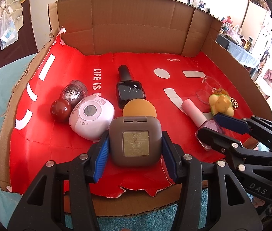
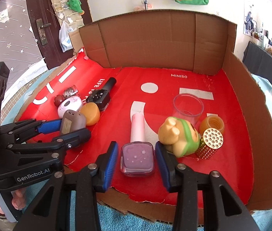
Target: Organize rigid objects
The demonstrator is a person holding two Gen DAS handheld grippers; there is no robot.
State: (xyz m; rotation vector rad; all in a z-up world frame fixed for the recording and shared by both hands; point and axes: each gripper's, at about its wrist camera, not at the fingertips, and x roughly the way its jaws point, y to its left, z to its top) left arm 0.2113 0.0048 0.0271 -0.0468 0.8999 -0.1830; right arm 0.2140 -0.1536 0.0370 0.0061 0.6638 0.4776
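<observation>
Red Miniso paper (image 1: 155,61) lines the floor of an open cardboard tray (image 1: 128,30); all objects lie on it.

Left wrist view: left gripper (image 1: 135,150) at lower centre, jaws spread on either side of a grey-brown square "novo" compact (image 1: 135,141). Narrow gaps show at both blue pads, so no firm contact. An orange round puff (image 1: 139,107) touches the compact's far edge. Behind it lies a black nail-polish bottle (image 1: 131,93) with star print, cap pointing toward the back wall. Left of centre: white-pink My Melody device (image 1: 91,114), dark red ball (image 1: 60,110), glitter jar (image 1: 74,91), clustered together.

Right wrist view: right gripper (image 2: 136,160) at lower centre, jaws apart around the body of a purple nail-polish bottle (image 2: 136,160) with pink cap; small gaps on both sides, bottle resting on the paper. Just right of it: yellow-green squishy toy (image 2: 178,136), which touches the right pad, then a gold studded cylinder (image 2: 210,143), an amber jar (image 2: 212,125) and a clear glass cup (image 2: 187,107) lying on its side.

View differences: the gold cylinder and amber jar are largely hidden behind the toy in the left view, clear only in the right view. The "novo" label reads only in the left view; the right view shows the compact edge-on at mid left. A hand (image 2: 18,200) holding the left gripper's handle appears only at the lower left of the right view.
</observation>
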